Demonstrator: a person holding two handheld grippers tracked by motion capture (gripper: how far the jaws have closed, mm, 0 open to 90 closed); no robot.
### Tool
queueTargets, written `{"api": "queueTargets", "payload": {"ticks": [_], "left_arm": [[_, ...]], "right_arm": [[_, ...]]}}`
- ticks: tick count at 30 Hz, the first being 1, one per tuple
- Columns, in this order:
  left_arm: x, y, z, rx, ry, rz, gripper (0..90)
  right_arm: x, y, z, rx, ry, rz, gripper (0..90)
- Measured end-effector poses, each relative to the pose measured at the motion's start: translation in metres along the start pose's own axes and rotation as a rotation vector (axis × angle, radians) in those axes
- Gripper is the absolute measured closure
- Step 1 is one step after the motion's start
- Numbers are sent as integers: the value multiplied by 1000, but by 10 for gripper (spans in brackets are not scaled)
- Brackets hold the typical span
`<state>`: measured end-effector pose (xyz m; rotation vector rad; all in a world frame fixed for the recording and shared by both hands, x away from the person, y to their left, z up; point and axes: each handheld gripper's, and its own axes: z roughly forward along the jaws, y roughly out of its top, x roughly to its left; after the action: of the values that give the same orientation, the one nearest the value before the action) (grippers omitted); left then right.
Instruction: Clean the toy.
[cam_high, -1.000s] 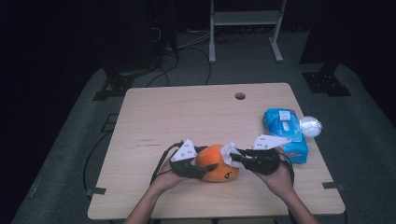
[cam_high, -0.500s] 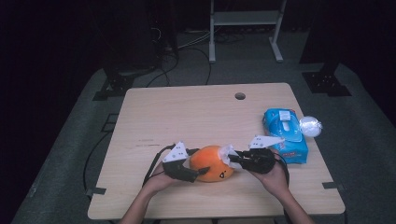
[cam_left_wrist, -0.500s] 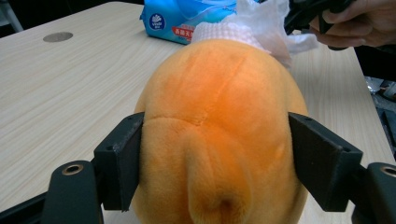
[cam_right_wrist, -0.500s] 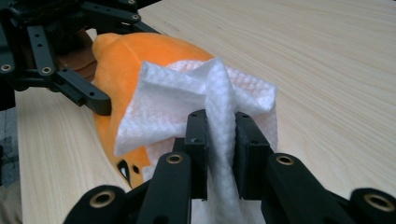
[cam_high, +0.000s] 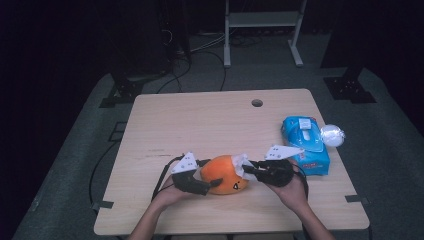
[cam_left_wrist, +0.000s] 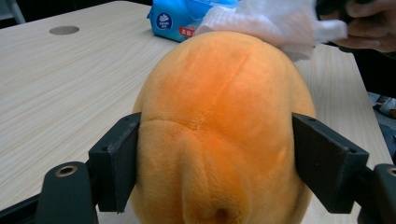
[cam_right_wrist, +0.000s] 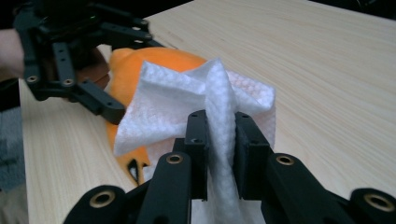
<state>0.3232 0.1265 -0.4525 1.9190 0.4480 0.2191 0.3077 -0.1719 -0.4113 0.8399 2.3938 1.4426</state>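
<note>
An orange plush toy lies near the table's front edge. My left gripper comes at it from the left. Its jaws have just been opening, with the plush between them. Both pads still rest against the plush's sides, which bulge above them. My right gripper is shut on a white wet wipe. The wipe lies against the top right of the plush.
A blue pack of wipes lies at the right edge of the wooden table. A whitish ball sits beside it. A cable hole is at the back. Dark floor, cables and stands surround the table.
My left gripper has shifted a little left and toward the front edge, and its jaws now stand wider around the plush. The right gripper and wipe have stayed in place.
</note>
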Motion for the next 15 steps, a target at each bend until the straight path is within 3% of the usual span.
{"api": "queueTargets", "payload": {"ticks": [2,4,9,11,13,15], "left_arm": [[0,-1,0,1,-3,4,217],[-1,0,0,4,-1,0,217],[-4,2,2,17,7,20,219],[-6,2,3,14,5,28,218],[-8,2,4,8,4,50,216],[-10,2,5,11,7,61,210]], "right_arm": [[3,-1,3,16,-4,-12,769],[-3,-5,3,19,8,8,769],[-18,-18,3,64,-47,45,772],[-18,-16,0,44,-42,58,772],[-13,-8,-3,-10,-2,62,771],[-6,-3,-4,-27,15,38,771]]}}
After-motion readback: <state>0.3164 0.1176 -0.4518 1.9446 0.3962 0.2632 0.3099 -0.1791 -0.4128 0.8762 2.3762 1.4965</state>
